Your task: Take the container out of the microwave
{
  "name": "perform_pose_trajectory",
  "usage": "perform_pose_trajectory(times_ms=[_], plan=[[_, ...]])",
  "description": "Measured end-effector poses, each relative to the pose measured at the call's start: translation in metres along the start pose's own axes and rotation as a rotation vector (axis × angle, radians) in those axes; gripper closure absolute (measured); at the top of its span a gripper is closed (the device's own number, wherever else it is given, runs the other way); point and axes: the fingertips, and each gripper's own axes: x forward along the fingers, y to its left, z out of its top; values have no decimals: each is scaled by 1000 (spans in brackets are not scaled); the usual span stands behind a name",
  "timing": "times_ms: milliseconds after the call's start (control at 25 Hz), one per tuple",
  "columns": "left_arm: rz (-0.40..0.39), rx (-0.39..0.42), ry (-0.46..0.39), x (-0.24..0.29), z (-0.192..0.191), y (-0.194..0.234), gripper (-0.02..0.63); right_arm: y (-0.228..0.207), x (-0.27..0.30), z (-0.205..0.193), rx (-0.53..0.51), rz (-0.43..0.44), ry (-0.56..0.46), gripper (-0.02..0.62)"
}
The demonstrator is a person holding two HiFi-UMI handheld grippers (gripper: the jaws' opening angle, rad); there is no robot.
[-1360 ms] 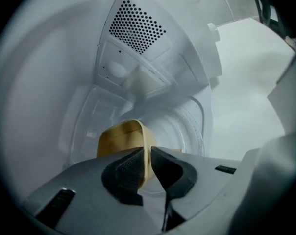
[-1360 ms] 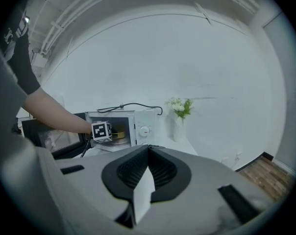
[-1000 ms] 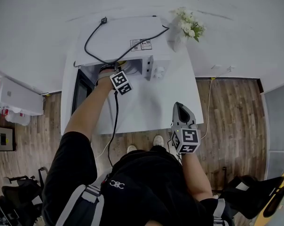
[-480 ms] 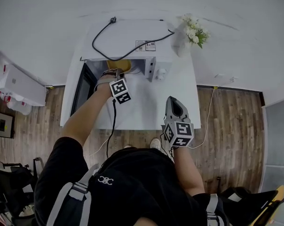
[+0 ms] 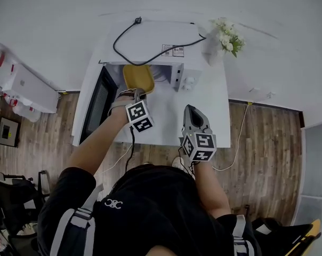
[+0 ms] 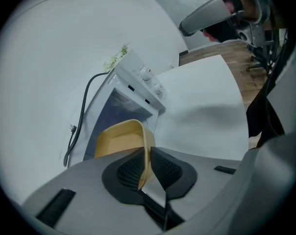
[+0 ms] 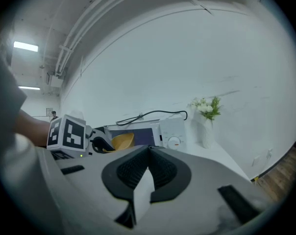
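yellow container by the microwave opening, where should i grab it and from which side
The yellow container's near wall, from the microwave's open front: that wall is thin and upright, so one pad fits inside and one outside, as the left tool pinches it now.

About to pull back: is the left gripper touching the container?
Touching. The left gripper view shows the left gripper clamped on the container's near wall, which is pinched between the jaws with no gap on either side.
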Motion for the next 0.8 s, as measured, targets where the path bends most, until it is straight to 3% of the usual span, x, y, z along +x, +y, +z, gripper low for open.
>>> perform_pose_trajectory(times_ms=[400, 800], plan=[[-46, -25, -2, -32, -11, -49, 551, 14, 1, -11, -5, 14, 19, 592], [-47, -9, -18, -46, -12, -59, 551, 19, 1, -12, -4, 9, 24, 592]])
